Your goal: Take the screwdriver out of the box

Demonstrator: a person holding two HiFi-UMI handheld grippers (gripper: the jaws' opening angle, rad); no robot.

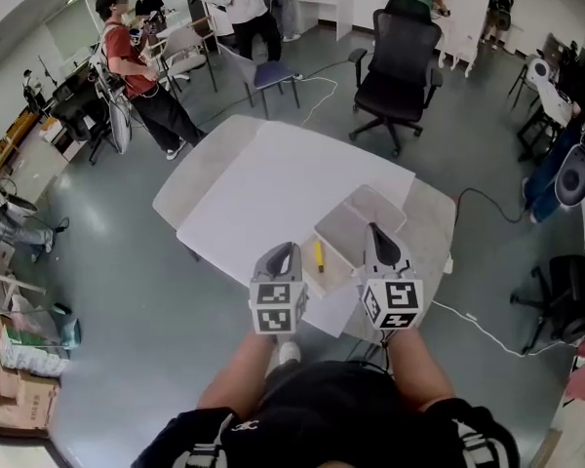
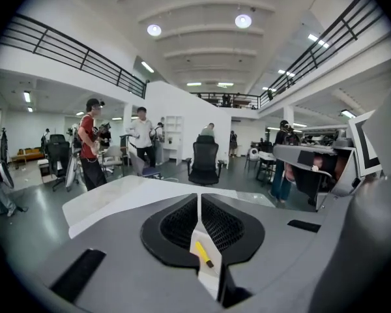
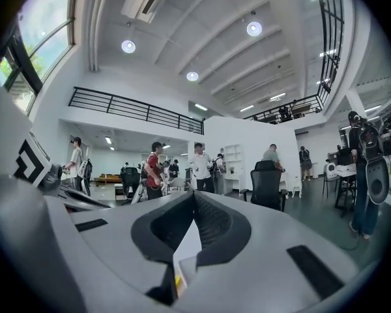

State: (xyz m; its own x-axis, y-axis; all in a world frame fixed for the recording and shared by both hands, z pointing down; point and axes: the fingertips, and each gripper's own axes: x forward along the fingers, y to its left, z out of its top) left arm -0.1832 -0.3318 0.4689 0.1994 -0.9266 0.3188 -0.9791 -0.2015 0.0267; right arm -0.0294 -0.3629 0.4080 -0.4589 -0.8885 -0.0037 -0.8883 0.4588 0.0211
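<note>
My left gripper (image 1: 290, 249) is shut on nothing, as is my right gripper (image 1: 372, 229) (jaws meeting at the tips). The yellow screwdriver (image 1: 319, 255) lies flat between them, left of the box (image 1: 343, 228) and its grey flaps; coming down unopened, I'd likely shove it aside.

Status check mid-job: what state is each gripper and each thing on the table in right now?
left gripper: shut, nothing held.
right gripper: shut, nothing held.
screwdriver: lying flat, ungripped, between the two grippers; whether it is inside the box I cannot tell.
box: open, flap folded back, on the table.
</note>
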